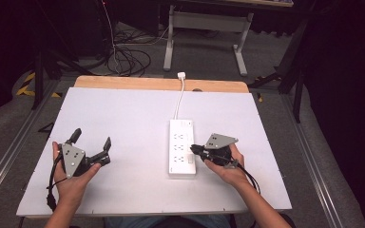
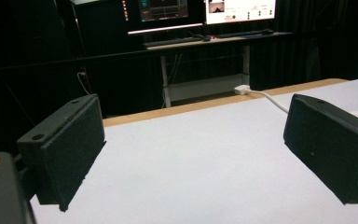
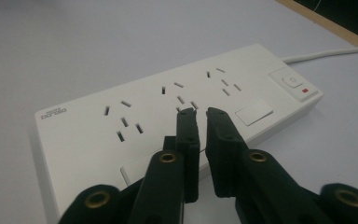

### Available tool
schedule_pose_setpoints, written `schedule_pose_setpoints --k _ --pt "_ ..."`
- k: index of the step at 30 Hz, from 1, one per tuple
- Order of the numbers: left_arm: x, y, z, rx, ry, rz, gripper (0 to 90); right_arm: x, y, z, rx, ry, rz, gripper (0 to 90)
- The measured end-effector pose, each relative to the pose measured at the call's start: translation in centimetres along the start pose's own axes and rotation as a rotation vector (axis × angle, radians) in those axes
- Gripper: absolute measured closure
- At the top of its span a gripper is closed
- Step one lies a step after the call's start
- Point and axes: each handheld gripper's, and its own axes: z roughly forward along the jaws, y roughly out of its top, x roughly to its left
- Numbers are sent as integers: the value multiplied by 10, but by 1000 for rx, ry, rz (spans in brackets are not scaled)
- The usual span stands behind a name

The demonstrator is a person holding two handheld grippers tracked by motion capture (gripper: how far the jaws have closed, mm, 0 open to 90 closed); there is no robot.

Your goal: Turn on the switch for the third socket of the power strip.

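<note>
A white power strip (image 1: 181, 137) lies lengthwise in the middle of the white table (image 1: 123, 109), its cord (image 1: 178, 102) running to the far edge. My right gripper (image 1: 193, 148) points at the strip's right side near its front end. In the right gripper view the right gripper (image 3: 201, 114) hovers just above the strip (image 3: 144, 98), over the middle sockets. Only a narrow gap separates its jaws and nothing sits between them. My left gripper (image 1: 92, 138) rests at the table's left, wide open and empty. The left gripper (image 2: 193, 140) faces bare tabletop.
The strip's switch (image 3: 292, 80) and red light sit at its cord end. A white plug (image 1: 181, 74) lies at the table's wooden far edge. Behind the table stand a desk frame (image 1: 204, 28), loose cables on the floor and monitors (image 2: 205, 9).
</note>
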Motion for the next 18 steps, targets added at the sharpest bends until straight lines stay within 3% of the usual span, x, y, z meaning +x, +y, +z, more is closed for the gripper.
schedule_pose_setpoints --k 8,18 --pt "1 0 -1 1 2 1 59 -2 1 -5 -27 -2 3 820" --pt "0 0 0 0 1 0 60 -9 4 -19 -110 -25 36 782"
